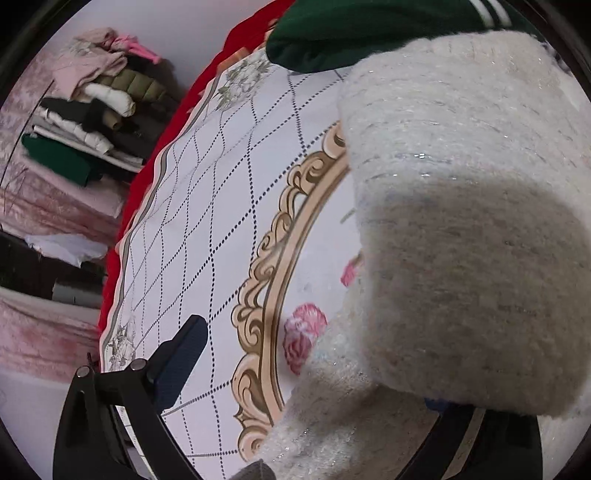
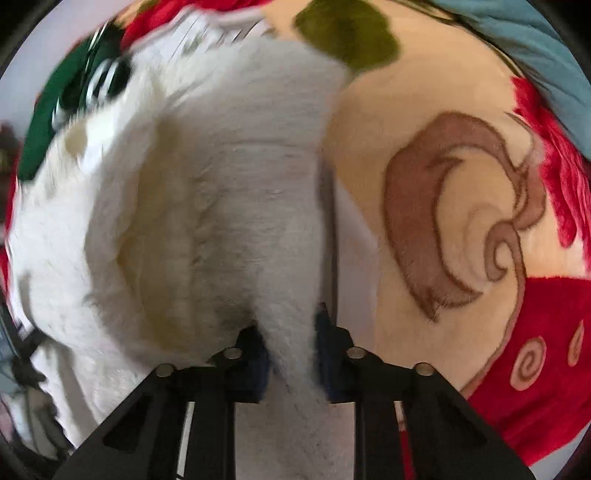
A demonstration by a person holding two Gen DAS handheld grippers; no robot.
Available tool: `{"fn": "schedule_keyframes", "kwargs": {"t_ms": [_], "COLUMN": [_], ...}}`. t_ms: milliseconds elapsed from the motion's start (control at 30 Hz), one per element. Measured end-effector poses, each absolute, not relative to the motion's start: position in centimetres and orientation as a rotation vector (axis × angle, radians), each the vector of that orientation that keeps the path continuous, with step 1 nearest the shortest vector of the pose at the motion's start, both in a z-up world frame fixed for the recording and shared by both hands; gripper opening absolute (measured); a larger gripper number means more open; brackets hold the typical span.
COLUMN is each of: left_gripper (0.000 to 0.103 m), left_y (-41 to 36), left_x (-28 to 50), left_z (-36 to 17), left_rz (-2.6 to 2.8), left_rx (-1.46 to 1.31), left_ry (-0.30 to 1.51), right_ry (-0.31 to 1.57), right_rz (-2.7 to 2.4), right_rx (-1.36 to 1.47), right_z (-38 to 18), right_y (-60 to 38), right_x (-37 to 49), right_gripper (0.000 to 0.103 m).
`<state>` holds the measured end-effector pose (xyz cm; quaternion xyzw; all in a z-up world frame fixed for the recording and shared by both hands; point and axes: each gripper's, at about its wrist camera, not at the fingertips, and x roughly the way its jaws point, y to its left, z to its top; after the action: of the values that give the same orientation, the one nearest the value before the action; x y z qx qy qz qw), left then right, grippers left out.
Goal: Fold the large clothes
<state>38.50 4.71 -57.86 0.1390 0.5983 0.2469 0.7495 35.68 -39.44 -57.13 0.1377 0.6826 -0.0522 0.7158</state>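
Pinching the white sweater [image 2: 229,192], right gripper [image 2: 291,354] (left gripper [image 1: 314,376] spread apart).

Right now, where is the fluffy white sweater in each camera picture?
Left wrist view: the fluffy white sweater fills the right side, draped over the patterned tablecloth.
Right wrist view: the sweater fills the left and middle, pinched in the right gripper.
Shared landmark: the dark green garment with white stripes, top right in the left view, top left in the right view.
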Motion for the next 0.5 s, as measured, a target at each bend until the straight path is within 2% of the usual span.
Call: {"fn": "schedule_keyframes", "kwargs": {"t_ms": [200,400,500], "left_gripper": [0.103,0.103,0.103], "left_y": [5.6,5.8,5.4], "left_x": [39.4,39.2,37.7], "left_z": [-58.1,-57.5,-55.4], "left_rz": [0.532,0.517,0.472], "left_rx": [0.232,0.179,0.152], "left_ry": [1.317,1.342,1.356], "right_ry": [1.474,1.537,1.566], "right_rz": [-0.335,-0.344,-0.255], "right_rx": [0.614,0.406,0.482], "right_z": [-59.1,-58.6,-56.2], "right_y": [-47.0,-45.2,-44.9], "right_x": [34.0,35.2,34.1], "right_gripper": [0.021,0.021,0.025]}}
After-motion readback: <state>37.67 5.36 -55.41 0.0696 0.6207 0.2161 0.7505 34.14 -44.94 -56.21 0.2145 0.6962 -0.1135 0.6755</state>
